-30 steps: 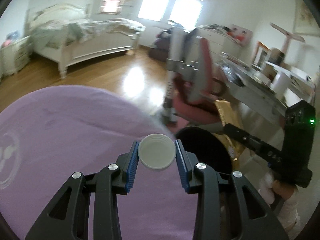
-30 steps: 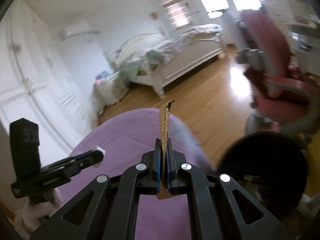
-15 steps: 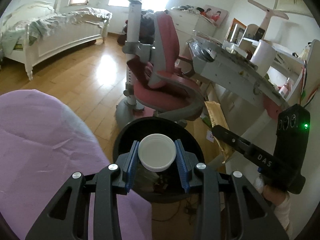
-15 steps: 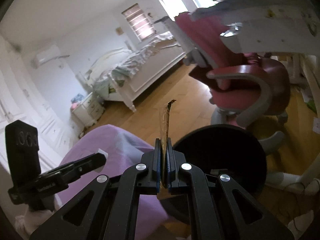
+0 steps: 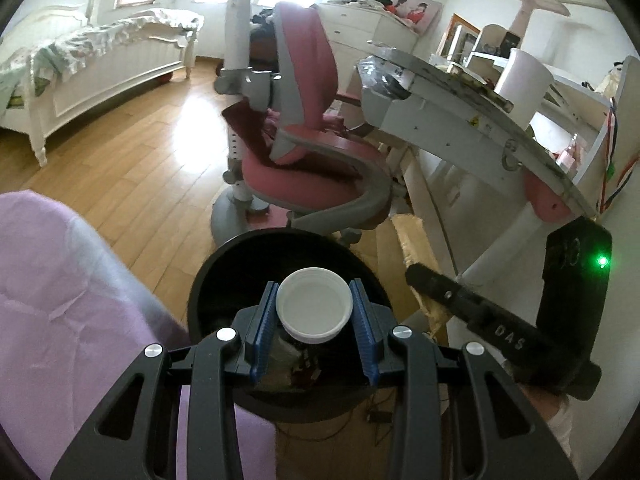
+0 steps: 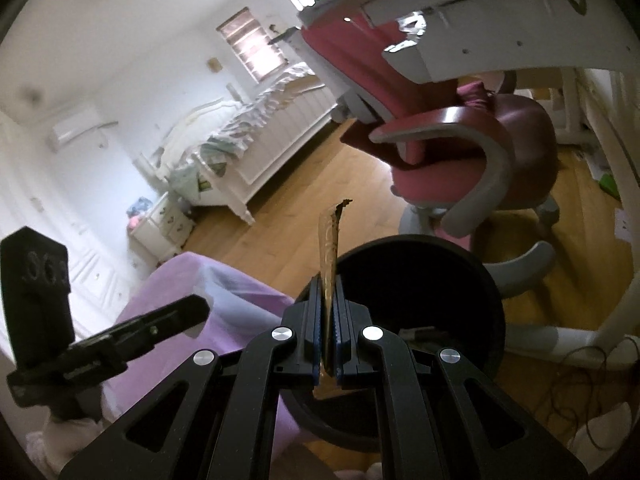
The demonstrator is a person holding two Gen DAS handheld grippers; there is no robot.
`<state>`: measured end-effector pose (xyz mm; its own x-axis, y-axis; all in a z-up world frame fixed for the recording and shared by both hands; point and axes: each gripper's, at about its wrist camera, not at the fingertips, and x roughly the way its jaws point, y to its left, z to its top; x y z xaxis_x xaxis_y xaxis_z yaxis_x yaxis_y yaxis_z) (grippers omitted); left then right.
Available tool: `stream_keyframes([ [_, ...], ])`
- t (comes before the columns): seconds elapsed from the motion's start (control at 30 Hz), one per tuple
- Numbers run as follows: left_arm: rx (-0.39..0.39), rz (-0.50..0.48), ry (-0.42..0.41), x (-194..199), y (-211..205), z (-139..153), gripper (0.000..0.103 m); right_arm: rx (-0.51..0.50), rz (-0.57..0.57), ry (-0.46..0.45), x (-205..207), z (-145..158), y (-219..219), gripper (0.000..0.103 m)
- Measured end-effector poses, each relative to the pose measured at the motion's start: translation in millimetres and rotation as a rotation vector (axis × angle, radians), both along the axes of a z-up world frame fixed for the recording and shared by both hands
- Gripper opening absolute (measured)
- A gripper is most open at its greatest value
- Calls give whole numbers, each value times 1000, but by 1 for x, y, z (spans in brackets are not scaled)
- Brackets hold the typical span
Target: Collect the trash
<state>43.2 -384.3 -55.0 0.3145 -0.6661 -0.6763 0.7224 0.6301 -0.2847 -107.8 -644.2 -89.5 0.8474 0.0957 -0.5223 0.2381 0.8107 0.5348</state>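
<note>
My left gripper (image 5: 315,304) is shut on a white plastic lid (image 5: 315,307), which hangs over the open mouth of a round black trash bin (image 5: 208,280). Some litter lies in the bin's bottom. In the right wrist view my right gripper (image 6: 328,292) is shut on a flat gold wrapper (image 6: 330,240) that stands up edge-on just over the bin's (image 6: 460,264) near-left rim. The left wrist view shows that wrapper (image 5: 414,240) and the right gripper (image 5: 416,274) to the right of the bin.
A purple-covered surface (image 5: 60,300) borders the bin on the left. A pink and grey swivel chair (image 5: 312,152) stands behind the bin, with a white desk (image 5: 460,100) overhanging to the right. Cables (image 6: 568,384) lie on the wooden floor (image 5: 132,152). A white bed (image 5: 100,64) is far back.
Both grippers swung from over the purple surface to the black bin, still holding the lid and the wrapper. The bin now sits under the lid and larger in both views.
</note>
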Motion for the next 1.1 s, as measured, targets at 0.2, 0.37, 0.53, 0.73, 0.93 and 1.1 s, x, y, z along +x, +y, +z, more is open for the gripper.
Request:
stream_keyframes([
  [0.2, 18, -42, -40, -1, -25, 4, 55, 11, -53, 24, -6, -7, -12, 20],
  [0.37, -25, -28, -130, -11, -18, 17, 98, 34, -97, 28, -13, -10, -19, 67],
  [0.53, -14, -5, -132, -13, 0, 25, 98, 21, -84, 24, -11, -4, -7, 69],
  [0.73, -31, 71, -146, -18, 42, 39, 98, -6, -22, 19, 2, 9, 25, 73],
  [0.93, 6, 196, -202, -22, 97, 49, 98, -29, 53, 16, 22, 24, 68, 80],
  [1.1, 14, 330, -215, -17, 158, 45, 98, -78, 150, 9, 46, 38, 120, 85],
])
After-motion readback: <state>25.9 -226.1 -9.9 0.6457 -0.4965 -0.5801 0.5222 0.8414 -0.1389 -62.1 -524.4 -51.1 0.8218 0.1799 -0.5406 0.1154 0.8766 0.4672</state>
